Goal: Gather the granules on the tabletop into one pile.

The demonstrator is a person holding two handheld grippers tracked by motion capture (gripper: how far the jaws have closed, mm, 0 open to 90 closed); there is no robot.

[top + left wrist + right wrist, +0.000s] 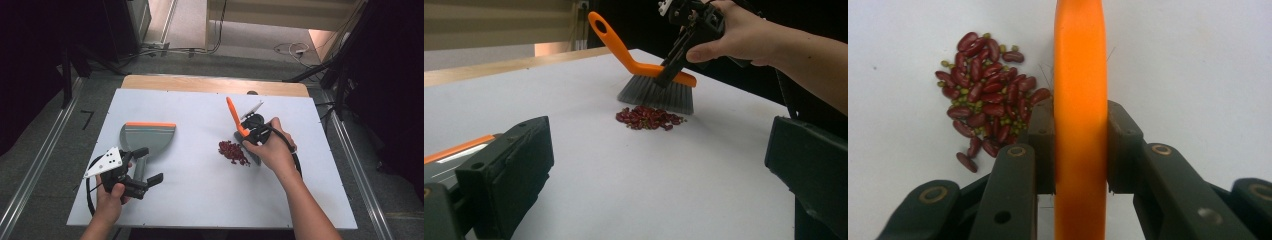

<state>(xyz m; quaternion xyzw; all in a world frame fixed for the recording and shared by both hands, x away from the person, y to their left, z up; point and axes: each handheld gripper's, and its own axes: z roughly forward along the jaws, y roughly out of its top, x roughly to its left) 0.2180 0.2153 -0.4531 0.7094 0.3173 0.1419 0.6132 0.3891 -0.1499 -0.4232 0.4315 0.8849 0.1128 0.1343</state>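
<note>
Left gripper (148, 167): we hold it with jaws spread apart, straddling the grey dustpan (147, 138) handle without pressing it.
Beans (233, 152): a red heap mid-table, just beside the bristles.
Right gripper (248, 134): we clamp the orange brush (233, 116) by its back, bristles on the white table (200, 195).

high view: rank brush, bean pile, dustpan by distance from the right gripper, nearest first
1. Brush: clamped in the right gripper.
2. Bean pile: just left of it, on the table.
3. Dustpan: far left, by the left gripper.
</note>
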